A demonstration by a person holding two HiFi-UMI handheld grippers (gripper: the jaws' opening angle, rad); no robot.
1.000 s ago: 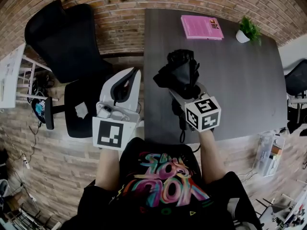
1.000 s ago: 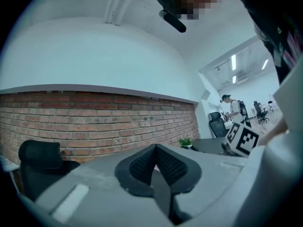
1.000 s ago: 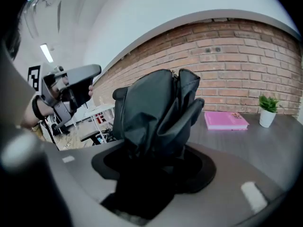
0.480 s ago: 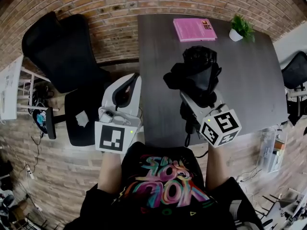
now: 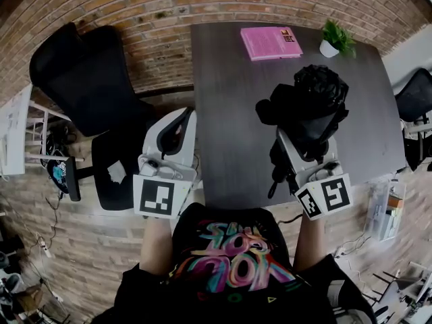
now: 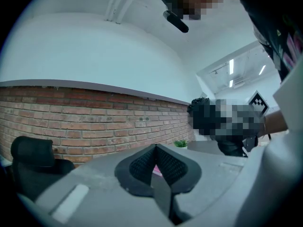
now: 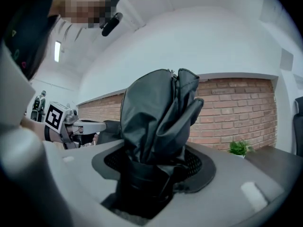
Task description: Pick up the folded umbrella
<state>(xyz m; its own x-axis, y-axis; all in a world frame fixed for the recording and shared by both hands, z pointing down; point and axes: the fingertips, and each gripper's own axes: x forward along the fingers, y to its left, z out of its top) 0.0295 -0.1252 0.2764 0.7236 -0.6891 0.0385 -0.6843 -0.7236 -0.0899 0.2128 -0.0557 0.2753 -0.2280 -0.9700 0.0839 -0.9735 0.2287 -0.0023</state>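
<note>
The folded black umbrella (image 5: 307, 106) hangs in the air above the dark grey table (image 5: 229, 113), its crumpled canopy pointing away from me. My right gripper (image 5: 304, 139) is shut on its lower part. In the right gripper view the umbrella (image 7: 158, 112) stands up between the pads (image 7: 196, 162) and fills the middle of the picture, and the right gripper (image 7: 154, 169) holds it level. My left gripper (image 5: 177, 123) stays off the table's left edge; its left gripper view shows the gripper (image 6: 155, 167) with pads pressed together and nothing between them.
A pink book (image 5: 270, 42) and a small potted plant (image 5: 334, 39) lie at the table's far edge. A black office chair (image 5: 88, 79) stands left of the table before the brick wall, and another chair (image 5: 415, 100) sits at the right.
My right gripper has risen and swung to the right with the umbrella in it, lifting it off the table. The left gripper has stayed where it was.
</note>
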